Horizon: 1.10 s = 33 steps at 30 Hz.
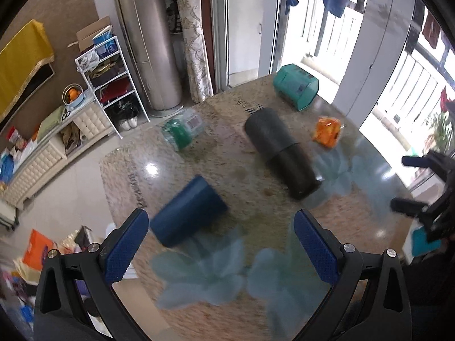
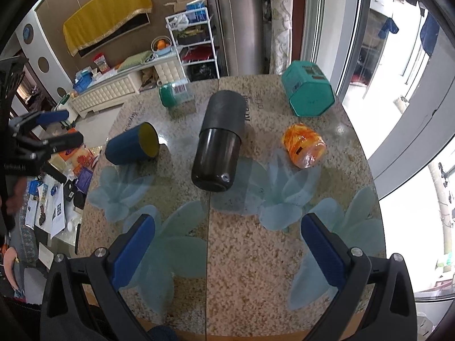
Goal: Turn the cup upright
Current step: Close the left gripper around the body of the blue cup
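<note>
Granite table [image 2: 256, 255] holds blue cup [image 2: 132, 147] lying sideways.

Each gripper, the left gripper [image 1: 221, 244] and the right gripper [image 2: 228, 248], had a black plastic frame with silver round screws and two fingers faced with blue, finely textured pads [image 1: 315, 248].

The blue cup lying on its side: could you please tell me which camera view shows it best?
The right wrist view shows the blue cup best: sharp, with its open mouth and yellow interior facing the camera. The left wrist view shows it closer but motion-blurred, outer wall only, just ahead of the open left gripper.
</note>
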{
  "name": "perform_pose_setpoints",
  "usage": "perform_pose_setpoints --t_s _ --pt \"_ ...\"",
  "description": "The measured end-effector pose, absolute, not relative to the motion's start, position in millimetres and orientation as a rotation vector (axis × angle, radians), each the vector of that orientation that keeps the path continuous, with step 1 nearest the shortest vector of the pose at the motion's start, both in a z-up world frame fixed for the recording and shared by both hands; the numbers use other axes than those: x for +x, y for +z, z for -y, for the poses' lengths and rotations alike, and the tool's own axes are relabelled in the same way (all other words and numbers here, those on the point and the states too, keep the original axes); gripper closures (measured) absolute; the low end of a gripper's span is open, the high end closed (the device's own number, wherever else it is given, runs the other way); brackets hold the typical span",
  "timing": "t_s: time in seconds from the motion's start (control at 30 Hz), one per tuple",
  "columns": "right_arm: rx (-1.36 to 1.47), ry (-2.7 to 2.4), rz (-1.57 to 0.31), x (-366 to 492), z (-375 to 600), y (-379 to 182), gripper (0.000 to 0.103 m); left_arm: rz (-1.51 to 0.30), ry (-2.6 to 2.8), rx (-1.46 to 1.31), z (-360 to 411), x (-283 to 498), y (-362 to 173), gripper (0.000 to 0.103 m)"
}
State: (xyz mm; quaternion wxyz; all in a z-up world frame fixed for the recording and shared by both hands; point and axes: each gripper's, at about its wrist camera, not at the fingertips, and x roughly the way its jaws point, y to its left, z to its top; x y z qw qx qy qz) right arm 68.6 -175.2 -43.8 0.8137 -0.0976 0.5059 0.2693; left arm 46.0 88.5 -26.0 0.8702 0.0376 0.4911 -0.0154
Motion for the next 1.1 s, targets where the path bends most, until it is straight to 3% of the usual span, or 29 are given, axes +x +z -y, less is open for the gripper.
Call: perform_pose_setpoints --t_s 0.43,0.7,1.1 --pt "-0.263 0.575 -1.180 98.8 175.9 -66.0 0.000 -1.232 -0.207 0.302 -129.1 102.7 -101.9 0.000" --pt "-0.273 0.553 -1.244 116.4 178.4 -82.1 0.000 -1.357 -0.281 0.308 -146.1 129.4 -161.5 0.000" --pt "-0.265 0.544 -1.268 135.2 168.9 -89.2 0.000 -1.429 -0.309 0.210 -157.5 145.6 -203.5 0.003"
